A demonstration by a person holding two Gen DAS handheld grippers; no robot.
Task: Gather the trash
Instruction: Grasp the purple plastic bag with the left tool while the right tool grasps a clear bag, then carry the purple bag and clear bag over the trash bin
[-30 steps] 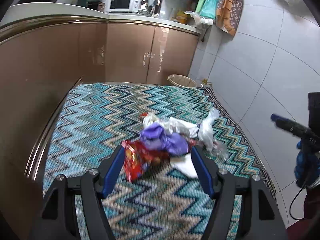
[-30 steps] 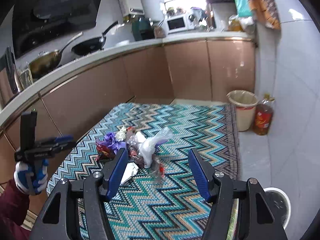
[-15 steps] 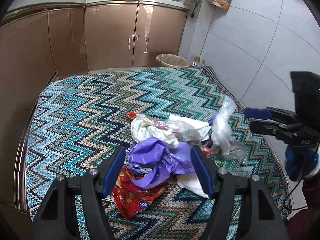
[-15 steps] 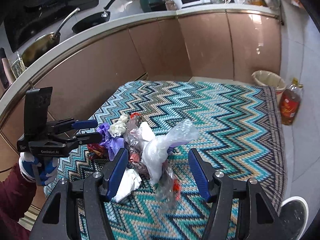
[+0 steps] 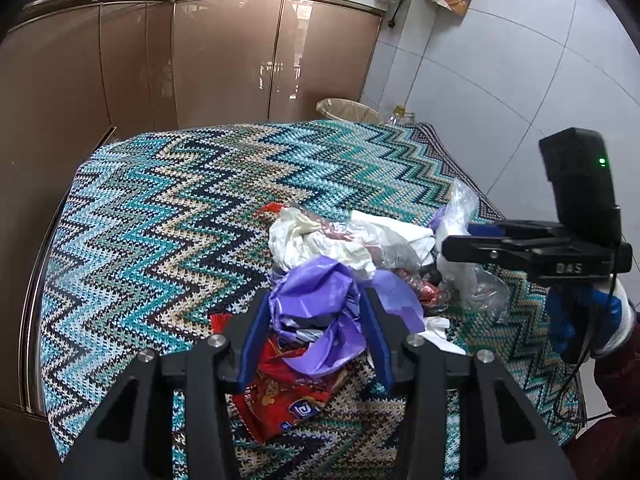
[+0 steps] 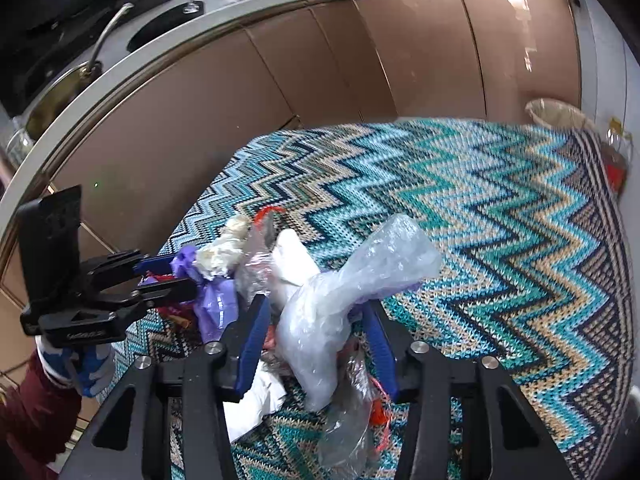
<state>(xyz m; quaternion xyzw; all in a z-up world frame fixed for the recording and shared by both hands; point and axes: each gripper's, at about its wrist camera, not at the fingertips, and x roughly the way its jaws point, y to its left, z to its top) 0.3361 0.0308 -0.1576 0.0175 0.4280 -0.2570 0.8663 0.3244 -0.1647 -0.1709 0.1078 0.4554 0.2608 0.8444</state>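
A heap of trash lies on the zigzag rug (image 5: 180,220): a purple plastic bag (image 5: 316,300), a red snack wrapper (image 5: 280,392), crumpled white bags (image 5: 304,236) and a clear plastic bag (image 6: 352,276). My left gripper (image 5: 314,320) points down at the heap. Its jaws are closing, and both blue pads touch the purple bag between them. My right gripper (image 6: 316,320) is closing too. The neck of the clear bag stands between its pads, with a slim gap on each side. Each gripper shows at the edge of the other's view, held by a blue-gloved hand (image 5: 580,320).
Brown kitchen cabinets (image 5: 224,60) curve round the rug's far and left sides. A lined waste bin (image 5: 348,110) and an oil bottle (image 6: 618,160) stand at the rug's far corner by the tiled wall (image 5: 500,80). Pans sit on the counter (image 6: 80,80).
Both grippers have come down and forward onto the heap. Their jaws have narrowed, the left around the purple bag and the right around the clear bag.
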